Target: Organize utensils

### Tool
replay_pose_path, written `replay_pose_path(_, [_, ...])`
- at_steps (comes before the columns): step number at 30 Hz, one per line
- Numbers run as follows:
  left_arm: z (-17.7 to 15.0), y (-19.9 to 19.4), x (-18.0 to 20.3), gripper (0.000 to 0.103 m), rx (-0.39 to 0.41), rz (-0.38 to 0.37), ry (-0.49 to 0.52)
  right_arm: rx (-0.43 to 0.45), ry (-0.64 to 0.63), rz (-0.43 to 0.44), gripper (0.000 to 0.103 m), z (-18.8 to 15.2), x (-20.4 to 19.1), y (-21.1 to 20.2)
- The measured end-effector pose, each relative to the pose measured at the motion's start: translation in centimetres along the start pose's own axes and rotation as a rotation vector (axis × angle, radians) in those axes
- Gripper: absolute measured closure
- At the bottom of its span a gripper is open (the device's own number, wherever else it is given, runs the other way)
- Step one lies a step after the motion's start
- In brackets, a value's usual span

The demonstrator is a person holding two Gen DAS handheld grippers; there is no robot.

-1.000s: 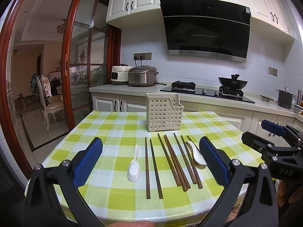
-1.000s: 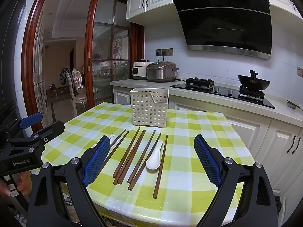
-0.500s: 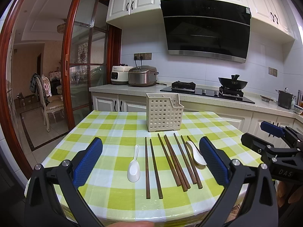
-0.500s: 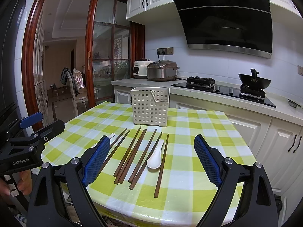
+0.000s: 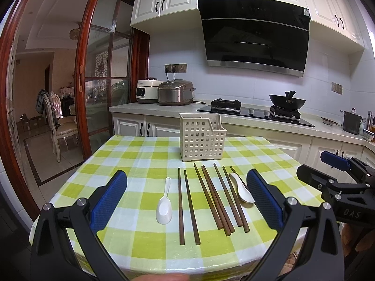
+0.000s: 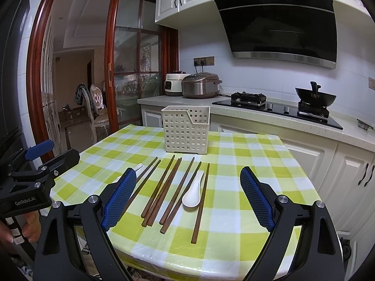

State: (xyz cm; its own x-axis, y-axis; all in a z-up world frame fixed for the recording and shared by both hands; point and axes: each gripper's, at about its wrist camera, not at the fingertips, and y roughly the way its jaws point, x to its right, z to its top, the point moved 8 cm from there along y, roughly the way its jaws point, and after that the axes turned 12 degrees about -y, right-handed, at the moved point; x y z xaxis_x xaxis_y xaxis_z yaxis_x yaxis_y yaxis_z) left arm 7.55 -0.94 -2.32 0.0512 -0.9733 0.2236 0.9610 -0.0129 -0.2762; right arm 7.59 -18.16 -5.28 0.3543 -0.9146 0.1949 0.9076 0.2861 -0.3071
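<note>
The left claw [image 5: 186, 199] hangs above the near edge of the table with its blue-padded jaws spread wide and nothing between them. The right claw [image 6: 187, 196] is likewise wide apart and empty, hovering over the same edge further to the right.

Framed between the left claw's jaws lies a white ceramic soup spoon [image 5: 164, 202], bowl toward the claw, handle pointing away. Just beside it on the right lie two dark brown wooden chopsticks [image 5: 186, 201], roughly parallel, their long axes running away from the claw toward the far side. Further right sits a looser bunch of the same dark chopsticks [image 5: 220, 199], some touching or crossing, and a second white ceramic spoon [image 6: 193, 190] among them, handle resting against a chopstick. From the right wrist view this second spoon and the rightmost chopstick [image 6: 200, 201] lie between the right claw's jaws, so the right hand is the nearer one for them, while the left hand is nearer the first spoon and the parallel pair.

Beyond all the utensils, upright on the green-and-white checked tablecloth [image 5: 140, 164], stands a cream perforated plastic utensil holder [image 5: 201, 138], seemingly empty, though its inside is mostly hidden. Every utensil points lengthwise toward it, so a grasp would likely close across the shaft, then carry forward and tip upright.
</note>
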Motion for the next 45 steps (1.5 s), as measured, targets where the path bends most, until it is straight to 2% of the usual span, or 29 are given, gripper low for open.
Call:
replay_pose_path(8, [-1.0,1.0,-0.3,0.004,-0.057,-0.006,-0.024,-0.037,0.014,0.009,0.018,-0.6,0.6,1.0])
replay_pose_path(14, [-1.4,2.2,-1.3,0.004,-0.102,0.015,-0.056,-0.109,0.054,-0.003,0.018,-1.5,1.7,3.0])
replay_pose_path(19, [-2.5,4.7,-2.7,0.004,-0.205,0.021,-0.105,-0.170,0.085,0.009,0.018,-2.4,2.4,5.5])
replay_pose_path(25, [-4.5,9.1,-4.2,0.004,-0.396,0.052,-0.098,-0.234,0.059,0.026,0.018,-2.4,2.0,9.3])
replay_pose_path(29, [-4.0,11.1,-5.2,0.005,-0.405,0.079,-0.092,-0.296,0.066,0.040,0.018,-2.5,1.9,12.6])
replay_pose_path(33, [-4.1,13.7,-6.5,0.005,-0.508,0.108,-0.128,-0.361,0.081,0.052,0.030,-2.9,2.0,15.6])
replay_pose_path(36, [-3.9,15.6,-7.0,0.005,-0.542,0.138,-0.057,-0.410,0.088,0.054,0.042,-3.3,2.1,17.4])
replay_pose_path(38, [-3.6,16.5,-7.0,0.005,-0.561,0.117,-0.056,-0.445,0.090,0.059,0.047,-3.7,2.1,18.5])
replay_pose_path(40, [-3.8,17.7,-6.6,0.005,-0.612,0.076,-0.059,-0.477,0.084,0.065,0.056,-4.0,2.1,19.5])
replay_pose_path(45, [-5.2,20.6,-7.0,0.006,-0.710,0.084,-0.103,-0.535,0.084,0.092,0.066,-4.6,2.0,21.5])
